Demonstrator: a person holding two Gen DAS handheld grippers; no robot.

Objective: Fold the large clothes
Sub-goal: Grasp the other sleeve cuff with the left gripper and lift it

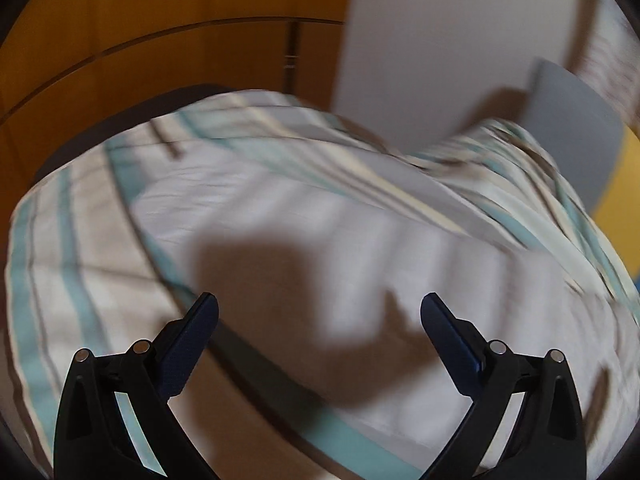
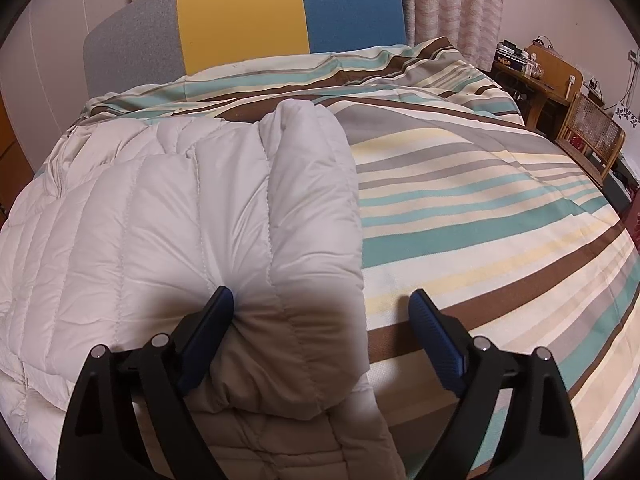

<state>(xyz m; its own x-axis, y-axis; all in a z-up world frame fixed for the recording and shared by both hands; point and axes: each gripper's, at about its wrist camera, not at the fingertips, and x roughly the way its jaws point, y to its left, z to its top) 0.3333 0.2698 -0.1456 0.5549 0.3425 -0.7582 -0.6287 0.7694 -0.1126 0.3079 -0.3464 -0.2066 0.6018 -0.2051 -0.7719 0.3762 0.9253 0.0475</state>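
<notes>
Am working mid-fold: white quilted jacket (image 2: 192, 216) lying on striped bed (image 2: 480, 208), sleeve folded over. Right claw (image 2: 320, 300) gaping, left pad touching sleeve, gripping nothing. Left claw (image 1: 320, 308) wide, empty. Next, am picking fresh edge.

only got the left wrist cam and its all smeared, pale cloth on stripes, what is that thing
Observer: The right wrist view is sharp: it is a white quilted puffer jacket lying on the striped bedspread.
Operator: is the right gripper holding it
Observer: No. The right gripper is open; its left finger touches a folded part of the jacket, the other finger stands over bare bedspread.
Operator: whats beyond the bed on that side
Observer: A headboard in grey, yellow and blue panels, and a wooden chair by the far right edge.
</notes>
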